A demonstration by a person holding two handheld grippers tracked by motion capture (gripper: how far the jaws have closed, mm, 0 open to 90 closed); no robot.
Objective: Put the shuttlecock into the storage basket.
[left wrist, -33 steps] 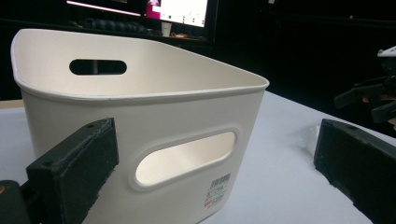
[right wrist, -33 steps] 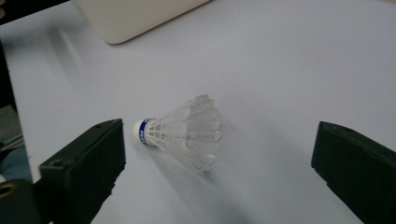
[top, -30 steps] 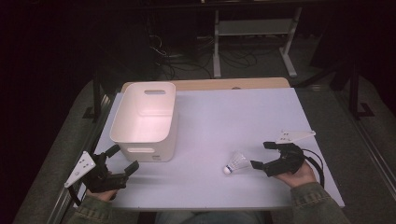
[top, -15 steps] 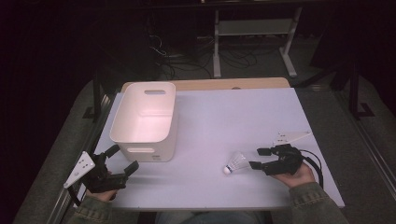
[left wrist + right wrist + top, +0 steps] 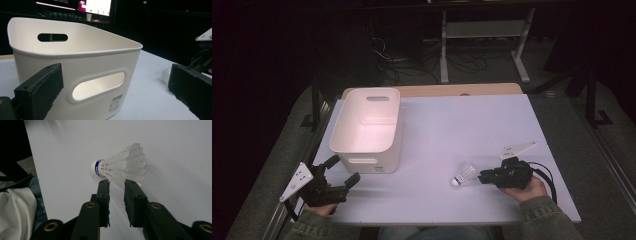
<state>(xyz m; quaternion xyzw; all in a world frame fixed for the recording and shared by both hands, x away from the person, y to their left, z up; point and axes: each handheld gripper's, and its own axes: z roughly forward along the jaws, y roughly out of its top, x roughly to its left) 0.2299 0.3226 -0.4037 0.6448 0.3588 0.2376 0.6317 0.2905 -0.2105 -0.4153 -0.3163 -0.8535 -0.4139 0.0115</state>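
right gripper view: a white shuttlecock (image 5: 120, 167) lies on its side on the tabletop (image 5: 175, 145), blue-banded cork to the left, its feather skirt touching the tips of the right gripper (image 5: 117, 183). the jaws have just been closing and stand narrow, nipping the skirt's edge. high view puts the shuttlecock (image 5: 463, 175) near the tabletop's front edge, right of middle. the left gripper (image 5: 343, 171) rests released at the front left corner, just beside a white bin (image 5: 367, 129).
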